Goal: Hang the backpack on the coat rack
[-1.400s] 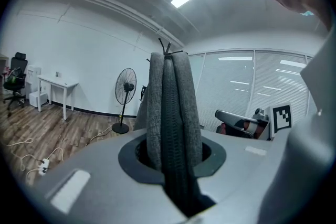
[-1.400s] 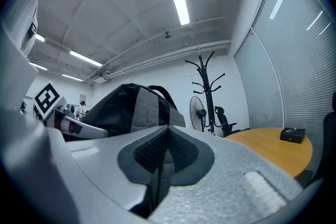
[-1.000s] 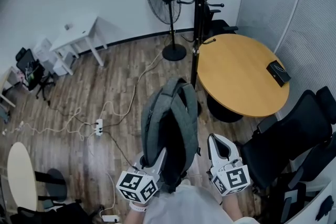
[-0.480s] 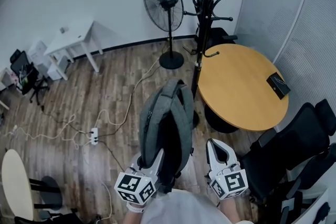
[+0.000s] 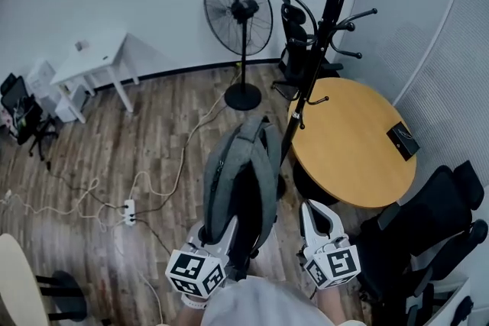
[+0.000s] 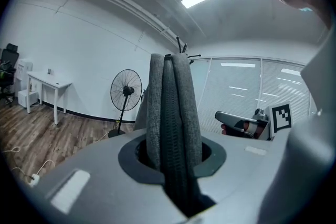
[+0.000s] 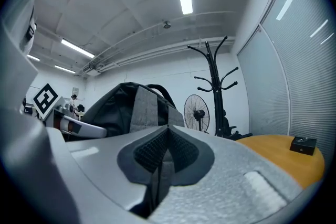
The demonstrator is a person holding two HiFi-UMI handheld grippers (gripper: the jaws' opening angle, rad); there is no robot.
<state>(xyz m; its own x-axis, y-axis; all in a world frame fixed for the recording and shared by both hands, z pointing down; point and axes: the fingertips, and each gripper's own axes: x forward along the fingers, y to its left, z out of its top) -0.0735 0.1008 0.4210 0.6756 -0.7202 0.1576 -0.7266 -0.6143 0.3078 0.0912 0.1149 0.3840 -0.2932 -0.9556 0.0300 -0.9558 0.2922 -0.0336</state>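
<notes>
The grey backpack (image 5: 241, 172) stands upright in front of me, top handle uppermost, off the floor. My left gripper (image 5: 227, 229) is shut on its lower part; in the left gripper view, grey fabric and black webbing of the backpack (image 6: 173, 102) rise between the jaws of the left gripper (image 6: 173, 157). My right gripper (image 5: 313, 208) is to the right of the bag, apart from it, with its pads meeting; the right gripper (image 7: 168, 131) sees the backpack (image 7: 131, 107) at its left. The black coat rack (image 5: 328, 19) stands ahead to the right, also seen in the right gripper view (image 7: 212, 92).
A round wooden table (image 5: 351, 141) with a small black box (image 5: 403, 140) sits right of the rack. A standing fan (image 5: 238, 11) is by the back wall. Black office chairs (image 5: 428, 217) crowd the right. A power strip with cables (image 5: 126, 208) lies on the floor, white desk (image 5: 92, 61) far left.
Both grippers and the backpack have moved forward toward the coat rack, and more of the rack's top now shows. The left gripper's hold on the bag is unchanged.
</notes>
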